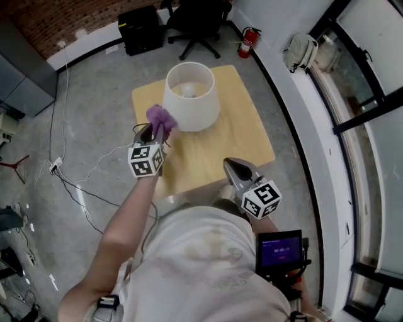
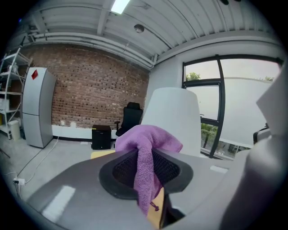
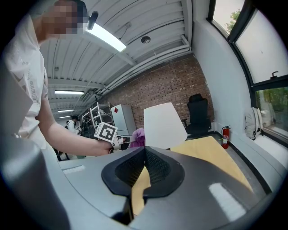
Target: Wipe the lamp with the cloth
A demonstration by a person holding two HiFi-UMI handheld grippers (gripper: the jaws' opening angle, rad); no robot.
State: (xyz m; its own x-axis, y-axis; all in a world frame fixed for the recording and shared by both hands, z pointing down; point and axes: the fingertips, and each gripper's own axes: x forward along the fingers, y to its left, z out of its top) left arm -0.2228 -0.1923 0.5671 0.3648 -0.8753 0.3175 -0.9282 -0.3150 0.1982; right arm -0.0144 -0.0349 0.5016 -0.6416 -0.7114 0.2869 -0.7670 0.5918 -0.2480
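Note:
A white lamp shade stands on a square wooden table, and its bulb shows from above. My left gripper is shut on a purple cloth, which it holds against the shade's lower left side. In the left gripper view the cloth bunches out between the jaws of the left gripper, right in front of the shade. My right gripper hovers over the table's near edge, shut and empty. In the right gripper view this gripper looks at the lamp and the cloth.
Beyond the table are a black office chair, a black box and a red fire extinguisher. A backpack lies by the window wall at the right. Cables trail over the floor at the left.

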